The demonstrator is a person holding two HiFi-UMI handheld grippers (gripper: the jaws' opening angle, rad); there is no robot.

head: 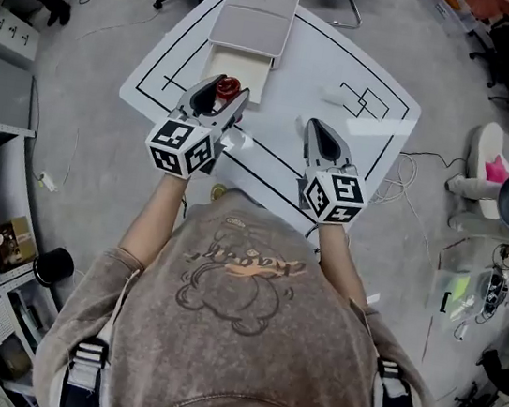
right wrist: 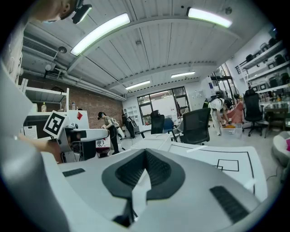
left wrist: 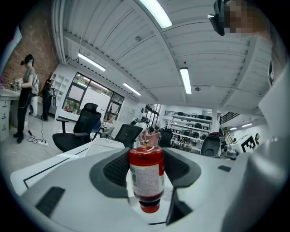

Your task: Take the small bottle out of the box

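- left tongs (head: 219, 98) clamped on the small bottle (left wrist: 146, 174), just at the near edge of the open box (head: 239, 70)
- right tongs (head: 318, 136) together, empty, right of the box over the surface (head: 324, 57)
- likely step: carry the bottle clear of the box; steady squeeze, no tilting, set it down beside the box before letting go

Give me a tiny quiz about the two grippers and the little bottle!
1. What colour is the cap of the small bottle? A) red B) blue C) green
2. True or false: the box is closed.
3. Fill in: the jaws of the ___ gripper hold the bottle.
Key: 1 A. 2 false: its lid lies flipped open. 3 left: the left gripper grips it, and the right gripper is shut and empty.
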